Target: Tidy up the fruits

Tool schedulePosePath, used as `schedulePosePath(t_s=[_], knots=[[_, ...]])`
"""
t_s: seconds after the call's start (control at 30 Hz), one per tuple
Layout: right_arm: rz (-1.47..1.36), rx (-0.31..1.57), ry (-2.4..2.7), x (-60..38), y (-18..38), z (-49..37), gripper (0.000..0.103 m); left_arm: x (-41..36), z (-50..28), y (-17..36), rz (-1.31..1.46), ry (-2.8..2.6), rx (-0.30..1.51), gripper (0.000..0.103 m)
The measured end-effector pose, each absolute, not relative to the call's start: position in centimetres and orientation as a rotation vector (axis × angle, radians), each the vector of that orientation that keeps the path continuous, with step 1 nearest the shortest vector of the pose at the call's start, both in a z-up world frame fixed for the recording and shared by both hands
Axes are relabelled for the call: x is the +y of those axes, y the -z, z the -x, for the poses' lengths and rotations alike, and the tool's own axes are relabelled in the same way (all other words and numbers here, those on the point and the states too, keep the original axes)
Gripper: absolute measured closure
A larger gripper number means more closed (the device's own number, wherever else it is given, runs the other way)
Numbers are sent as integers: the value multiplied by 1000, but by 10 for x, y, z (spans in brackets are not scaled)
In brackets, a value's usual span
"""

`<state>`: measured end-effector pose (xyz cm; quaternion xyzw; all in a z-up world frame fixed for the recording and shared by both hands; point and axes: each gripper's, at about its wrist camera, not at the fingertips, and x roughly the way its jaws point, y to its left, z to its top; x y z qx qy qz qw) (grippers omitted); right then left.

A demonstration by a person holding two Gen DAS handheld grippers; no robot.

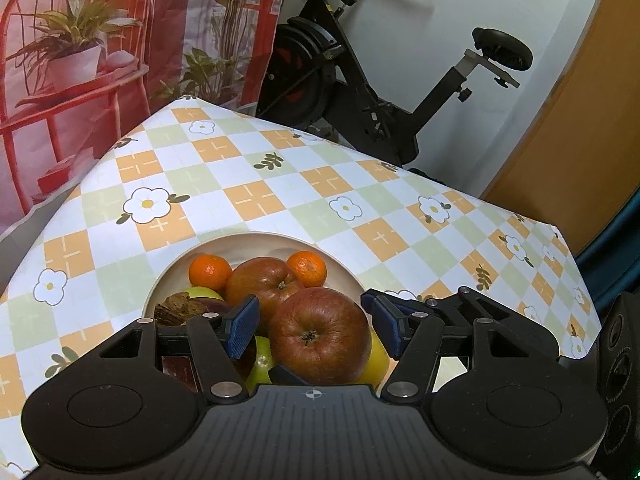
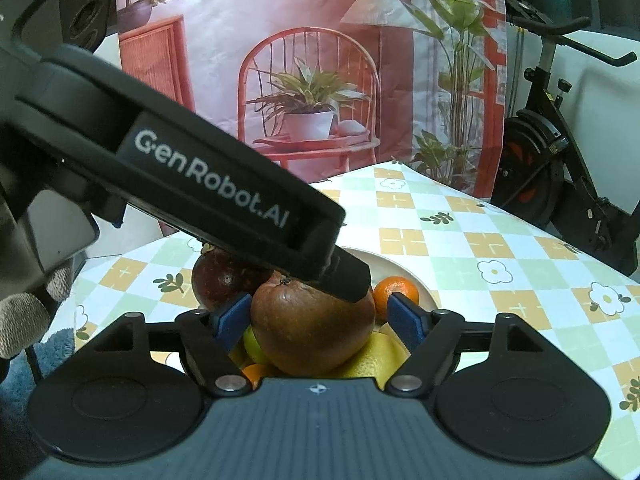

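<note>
Left wrist: round glossy red apple (image 1: 320,336) atop fruit in smooth bowl (image 1: 256,242)

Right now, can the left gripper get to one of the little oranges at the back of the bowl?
Probably not straight away. The left gripper sits around a big red apple, and another apple lies between it and the oranges. It would likely have to lift up and over them first.

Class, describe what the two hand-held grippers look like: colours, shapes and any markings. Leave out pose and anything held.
The left gripper has a black body with two round discs, angular black linkage arms with silver pins, and blue ribbed pads. Seen from the side, it bears white lettering "GenRobot.AI". The right gripper has the same build. A knitted light-grey glove covers the hand at the left edge.
</note>
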<state>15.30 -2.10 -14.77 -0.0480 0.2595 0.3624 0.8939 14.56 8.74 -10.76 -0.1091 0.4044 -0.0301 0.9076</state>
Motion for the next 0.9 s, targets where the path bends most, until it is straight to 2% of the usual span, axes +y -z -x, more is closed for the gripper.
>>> schedulePosePath(t_s=[0.3,0.37,0.43,0.5,0.73,0.9], knots=[[110,538,-732,-23,146,-150,21,86,-142,104,206,48,822,37],[110,538,-728,-24,145,-149,20,86,-140,102,203,43,818,36],[112,535,-721,-25,144,-147,19,86,-138,100,195,37,812,28],[111,532,-714,-26,143,-144,19,85,-135,96,182,21,806,25],[79,508,-680,-40,135,-133,13,83,-120,79,118,2,768,18],[45,502,-630,-54,128,-125,5,80,-107,68,76,0,739,17]])
